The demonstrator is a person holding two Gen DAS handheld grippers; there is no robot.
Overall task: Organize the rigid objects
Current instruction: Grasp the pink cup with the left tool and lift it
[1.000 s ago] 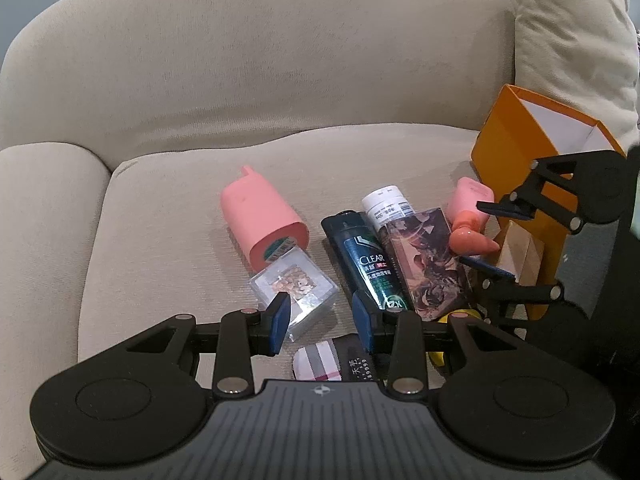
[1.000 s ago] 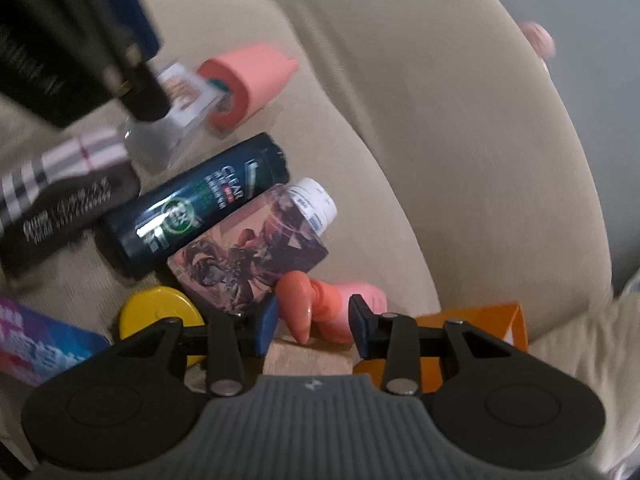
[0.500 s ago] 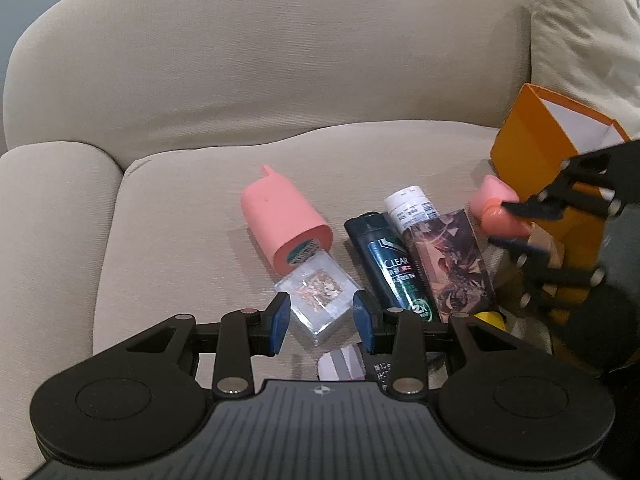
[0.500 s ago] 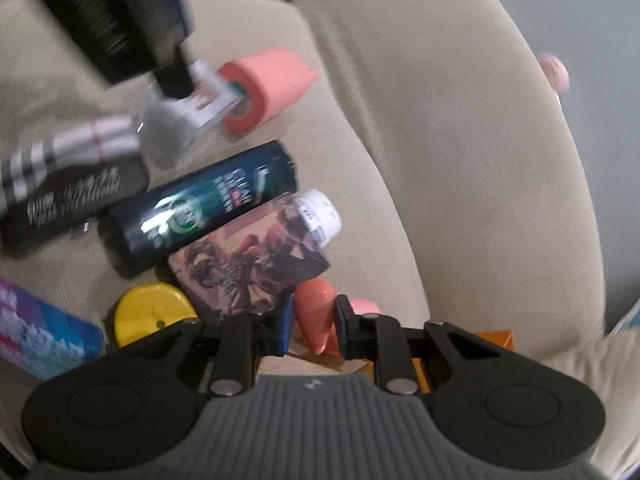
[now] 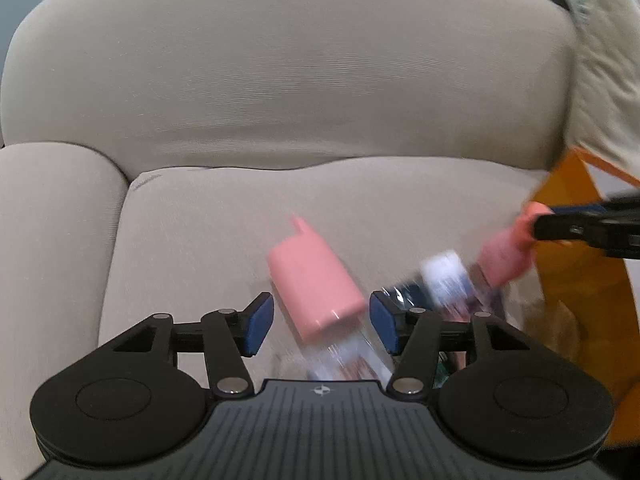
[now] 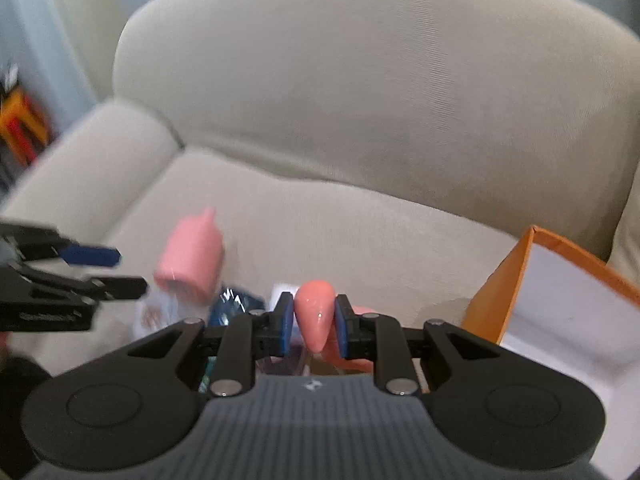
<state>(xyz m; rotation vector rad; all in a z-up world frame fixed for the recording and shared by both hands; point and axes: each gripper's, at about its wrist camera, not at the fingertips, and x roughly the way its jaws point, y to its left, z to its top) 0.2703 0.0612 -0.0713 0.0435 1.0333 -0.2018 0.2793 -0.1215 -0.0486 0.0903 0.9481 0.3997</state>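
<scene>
My right gripper [image 6: 310,324] is shut on a small pink and coral toy [image 6: 315,314] and holds it above the sofa seat, just left of the open orange box [image 6: 560,292]. The toy also shows in the left wrist view [image 5: 508,248], hanging from the right gripper beside the orange box [image 5: 576,264]. My left gripper [image 5: 322,322] is open and empty, its jaws on either side of a pink cup [image 5: 316,280] lying on its side. A clear plastic box [image 5: 348,356], a dark shampoo bottle [image 6: 234,300] and a white-capped bottle [image 5: 444,276] lie blurred behind.
The beige sofa [image 5: 280,80] has a tall backrest, an armrest [image 5: 48,220] at the left and a cushion [image 5: 608,80] at the right. The seat to the left of the cup is bare fabric.
My right gripper shut on the pink toy and lifted it off the seat toward the orange box. My left gripper opened wider and moved forward over the pink cup.
</scene>
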